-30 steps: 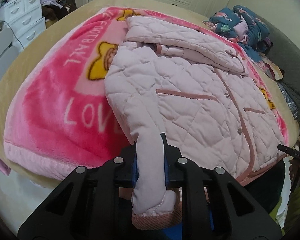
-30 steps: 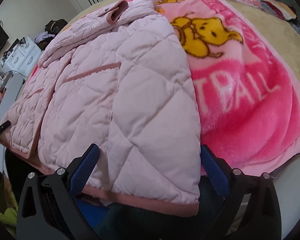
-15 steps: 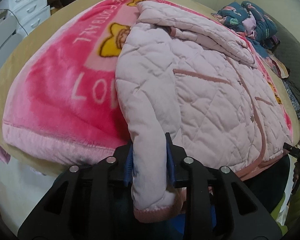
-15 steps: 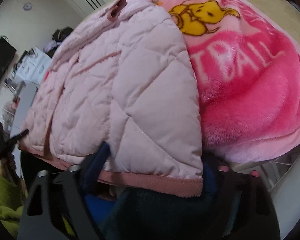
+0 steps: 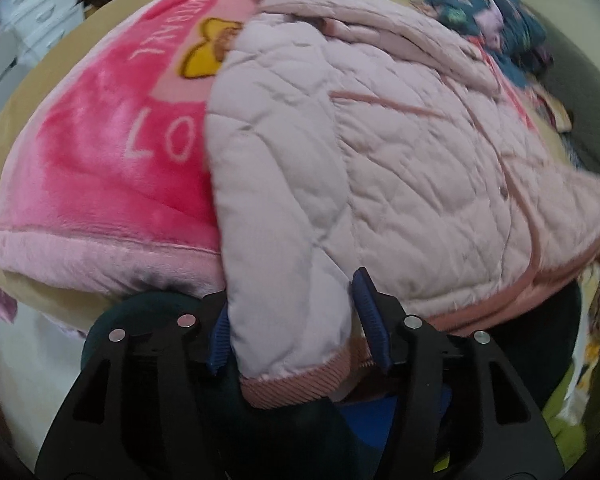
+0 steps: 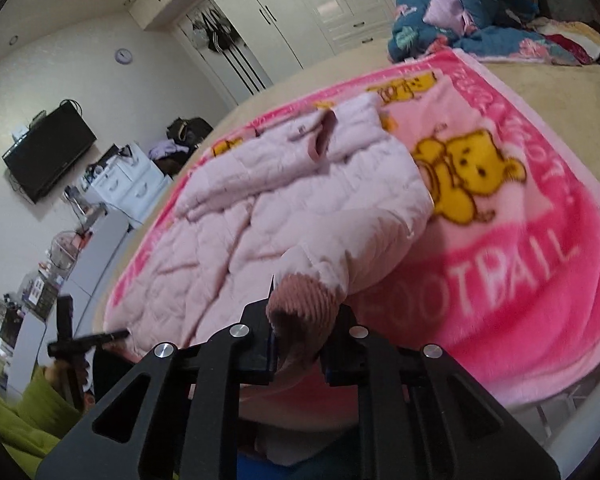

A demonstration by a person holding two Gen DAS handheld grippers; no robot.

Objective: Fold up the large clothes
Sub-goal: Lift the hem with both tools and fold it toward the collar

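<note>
Right wrist: right tongs (image 6: 298,332) pinch jacket (image 6: 300,216) cuff; left tongs (image 5: 296,320) spread around sleeve.

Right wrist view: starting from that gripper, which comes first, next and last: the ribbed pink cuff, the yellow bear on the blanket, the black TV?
1. ribbed pink cuff: between the jaws of the right gripper.
2. yellow bear: ahead, to the right, on the blanket.
3. black TV: far left, on the wall.

Jacket (image 5: 400,168): right hem motion-blurred. Blanket (image 6: 520,240): near edge hidden behind right tongs (image 6: 300,344); lettering partly covered.
</note>
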